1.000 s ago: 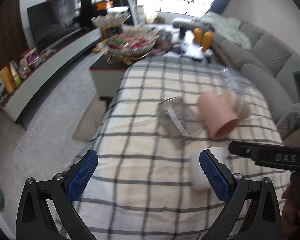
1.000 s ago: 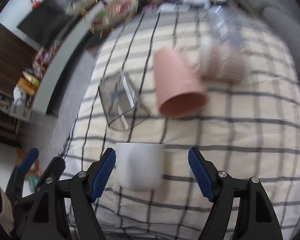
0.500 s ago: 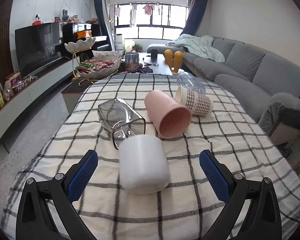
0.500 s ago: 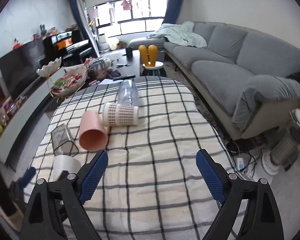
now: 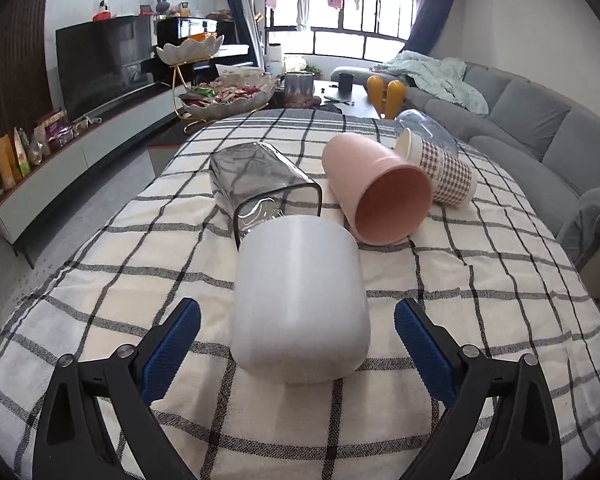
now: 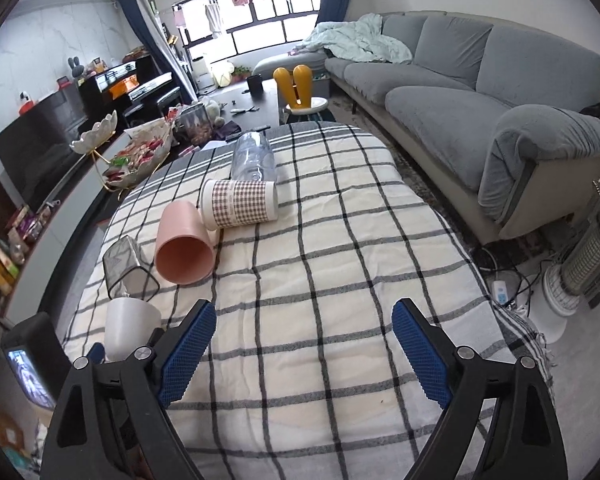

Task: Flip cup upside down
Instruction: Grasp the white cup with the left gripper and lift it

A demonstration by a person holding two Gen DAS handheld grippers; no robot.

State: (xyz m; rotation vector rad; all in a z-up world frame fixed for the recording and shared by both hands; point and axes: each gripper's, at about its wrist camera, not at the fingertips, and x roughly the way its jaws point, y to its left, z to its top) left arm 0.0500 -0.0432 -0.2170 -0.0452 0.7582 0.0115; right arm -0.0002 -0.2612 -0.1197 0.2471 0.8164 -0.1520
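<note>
Table (image 6: 340, 272) under checked cloth: five cups lie on their sides in a loose row, so each can be gripped across the wall and turned.

White cup (image 5: 300, 300) lies nearest, closed base toward the left gripper (image 5: 298, 328), between its spread jaws, untouched, apparently lined up for a grasp.

Right gripper (image 6: 304, 338) spread, holding nothing, over bare cloth, well apart from the cups.

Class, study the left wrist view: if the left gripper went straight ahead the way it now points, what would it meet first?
Most likely the white cup, which lies on its side between the open fingers of the left gripper. Behind it lie the clear square container and the pink cup; exact depth is unclear.
</note>
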